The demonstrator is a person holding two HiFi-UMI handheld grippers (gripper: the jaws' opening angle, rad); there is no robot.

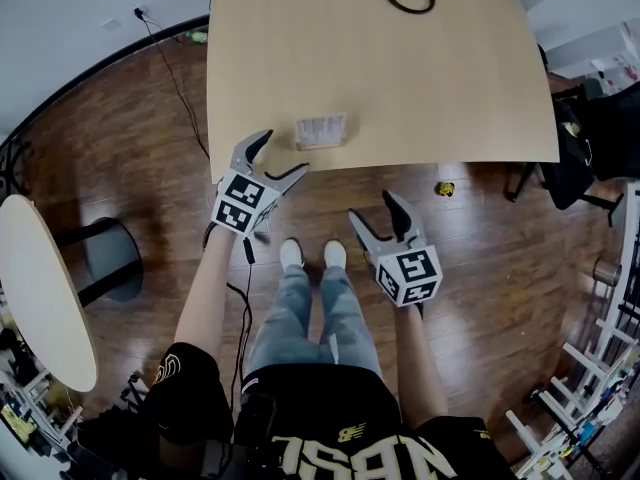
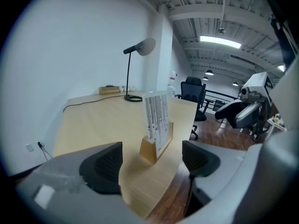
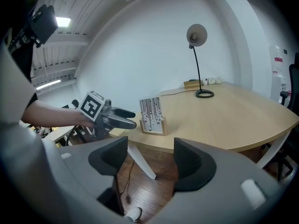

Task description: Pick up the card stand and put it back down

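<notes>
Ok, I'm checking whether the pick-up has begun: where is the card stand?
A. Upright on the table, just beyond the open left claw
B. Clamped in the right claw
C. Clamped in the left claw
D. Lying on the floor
A: the card stand stands upright on the table near its front edge, just beyond the left claw, whose jaws stand wide apart and touch nothing.

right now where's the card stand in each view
head view: stand near the table's near edge, upper centre
left gripper view: stand at centre, beyond the jaws
right gripper view: stand left of centre, beside the left gripper
shared: lamp base, farther back on the table
</notes>
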